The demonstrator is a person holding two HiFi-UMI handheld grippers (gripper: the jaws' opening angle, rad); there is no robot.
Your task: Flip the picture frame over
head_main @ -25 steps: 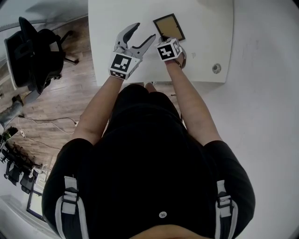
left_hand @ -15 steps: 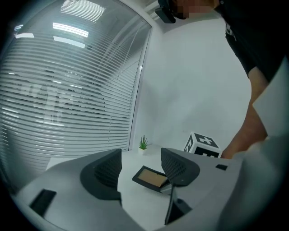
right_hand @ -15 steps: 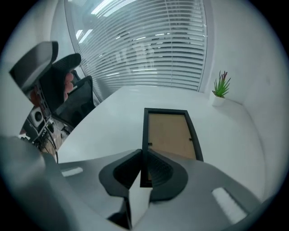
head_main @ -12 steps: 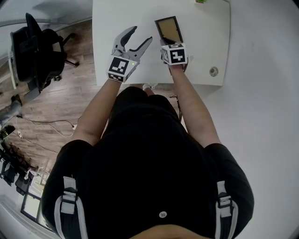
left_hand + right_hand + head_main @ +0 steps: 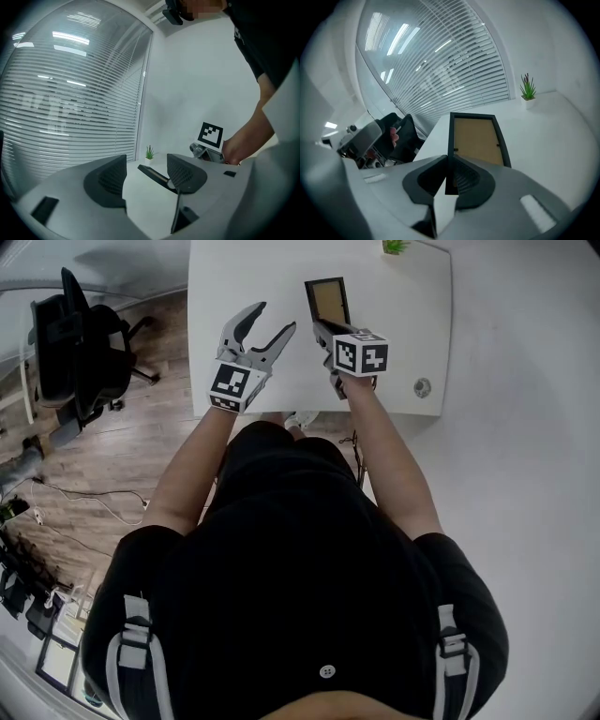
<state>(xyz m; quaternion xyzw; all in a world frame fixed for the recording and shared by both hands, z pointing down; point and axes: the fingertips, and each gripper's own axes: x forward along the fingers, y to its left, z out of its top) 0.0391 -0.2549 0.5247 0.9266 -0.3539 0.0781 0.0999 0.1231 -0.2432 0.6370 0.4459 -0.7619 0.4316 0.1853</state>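
Item: picture frame (image 5: 328,301), black rim, brown backing board facing up. Location: over the white desk (image 5: 412,329), mid-width towards the far side, tilted and not flat. Whether its far edge touches the desk cannot be told.

Right gripper (image 5: 325,331): jaws clenched on the frame's near edge, the rim pinched between the two dark pads.

Left gripper (image 5: 271,319): jaws spread wide with nothing between them. It hovers over the desk just left of the frame, apart from it. In its own view the frame shows as a dark slanted bar beyond the jaws.

Surroundings:
- Small potted plant (image 5: 396,247), green, at the desk's far right corner, well apart from the frame.
- Round cable grommet (image 5: 423,387), set in the desk near its right front corner, well apart from both grippers.
- Office chair (image 5: 80,343), black, on the wood floor (image 5: 122,456) left of the desk.
- Window blinds (image 5: 440,61), closed, beyond the desk's left side.
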